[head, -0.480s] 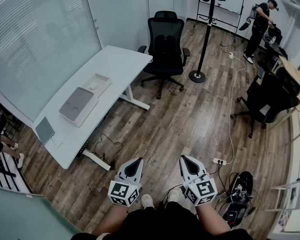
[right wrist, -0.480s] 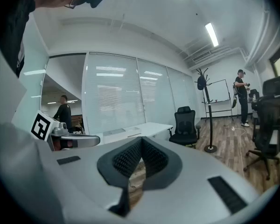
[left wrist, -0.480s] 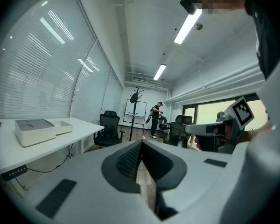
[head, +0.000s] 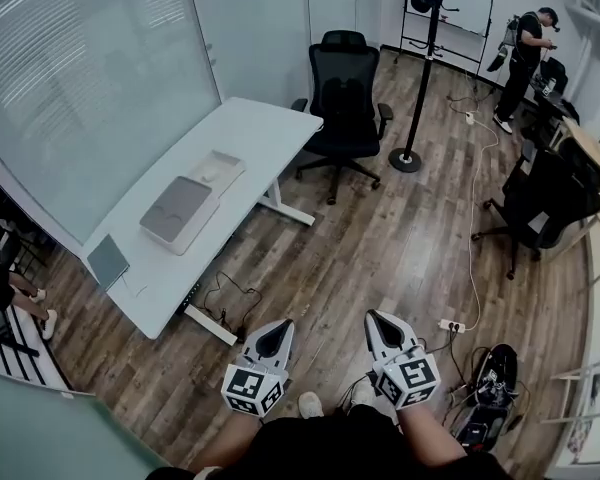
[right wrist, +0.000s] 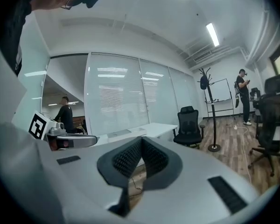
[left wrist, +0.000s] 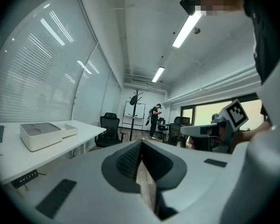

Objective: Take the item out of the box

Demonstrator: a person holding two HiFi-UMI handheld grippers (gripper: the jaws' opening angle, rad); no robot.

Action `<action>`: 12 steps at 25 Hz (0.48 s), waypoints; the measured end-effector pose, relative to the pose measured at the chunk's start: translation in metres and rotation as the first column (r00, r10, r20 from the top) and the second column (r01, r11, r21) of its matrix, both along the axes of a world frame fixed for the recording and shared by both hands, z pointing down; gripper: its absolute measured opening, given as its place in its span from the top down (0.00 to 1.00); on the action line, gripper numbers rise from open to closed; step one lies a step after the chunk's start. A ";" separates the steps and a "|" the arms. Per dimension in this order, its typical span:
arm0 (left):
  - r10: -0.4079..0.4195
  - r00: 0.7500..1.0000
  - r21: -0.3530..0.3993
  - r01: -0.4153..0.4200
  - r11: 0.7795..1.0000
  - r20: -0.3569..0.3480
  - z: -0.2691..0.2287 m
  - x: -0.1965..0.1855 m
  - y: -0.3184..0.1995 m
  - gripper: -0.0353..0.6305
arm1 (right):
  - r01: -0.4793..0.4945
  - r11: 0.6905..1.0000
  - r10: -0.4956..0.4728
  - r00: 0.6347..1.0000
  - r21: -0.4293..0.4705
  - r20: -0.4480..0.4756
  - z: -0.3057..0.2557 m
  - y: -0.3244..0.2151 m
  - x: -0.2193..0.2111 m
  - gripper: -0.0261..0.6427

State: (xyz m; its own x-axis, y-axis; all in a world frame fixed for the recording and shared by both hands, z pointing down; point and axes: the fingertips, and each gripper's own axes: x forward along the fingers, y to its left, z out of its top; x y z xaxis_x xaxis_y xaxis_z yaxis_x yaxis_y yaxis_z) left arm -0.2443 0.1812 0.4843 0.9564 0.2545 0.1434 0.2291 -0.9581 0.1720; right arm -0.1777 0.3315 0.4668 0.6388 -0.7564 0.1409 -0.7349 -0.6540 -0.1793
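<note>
As the head view showed: both grippers were held low at 6 o'clock, over the wood floor (head: 380, 228), near the person's feet.
Left gripper (head: 281, 328): its jaws were pressed together with nothing in them.
Right gripper (head: 374, 320): its jaws were pressed together too, and it held nothing.
Box (head: 179, 213): it sat on the white table (head: 260, 133), at 10 o'clock from the grippers and well apart from them.
Box top: it looked grey, and I could not tell if that was a lid or the item.
Flat white tray (head: 216, 171): it lay just beside the box, at the box's 1 o'clock.
Left gripper view: the jaws were tight together, with only a thin strip of floor between them. The box was at 9 o'clock on the table, far off.
Right gripper view: the jaws were tight together and empty. The table was at 12 o'clock past them, and the box was too small to make out well.
Done so far: nothing, I think, since no gripper was near the box.
Left to do: get to the table, open the jaws, reach into the box, and lift the item out.
</note>
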 end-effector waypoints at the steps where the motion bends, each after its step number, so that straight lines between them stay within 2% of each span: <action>1: 0.003 1.000 0.002 -0.003 1.000 -0.001 0.000 -0.001 -0.004 0.93 | -0.003 1.000 0.003 1.000 0.011 0.010 0.000 -0.004 0.000 0.95; 4: 0.009 1.000 0.007 -0.009 1.000 0.007 0.003 -0.003 -0.017 0.93 | -0.008 1.000 0.008 1.000 0.017 0.009 -0.005 -0.015 -0.001 0.95; 8: -0.004 1.000 -0.001 0.004 1.000 0.012 0.005 0.002 -0.028 0.93 | 0.011 1.000 -0.011 1.000 -0.019 -0.016 -0.005 -0.025 0.002 0.95; 12: -0.006 1.000 0.007 0.006 1.000 0.016 0.008 0.017 -0.032 0.93 | 0.031 0.999 -0.031 0.999 -0.022 0.015 0.003 -0.031 0.019 0.95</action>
State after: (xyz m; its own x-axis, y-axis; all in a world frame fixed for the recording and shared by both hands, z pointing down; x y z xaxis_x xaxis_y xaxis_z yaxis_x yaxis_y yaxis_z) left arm -0.2277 0.1496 0.4919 0.9555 0.2476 0.1605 0.2205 -0.9606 0.1694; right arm -0.1584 0.3008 0.4693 0.6126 -0.7726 0.1670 -0.7525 -0.6347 -0.1758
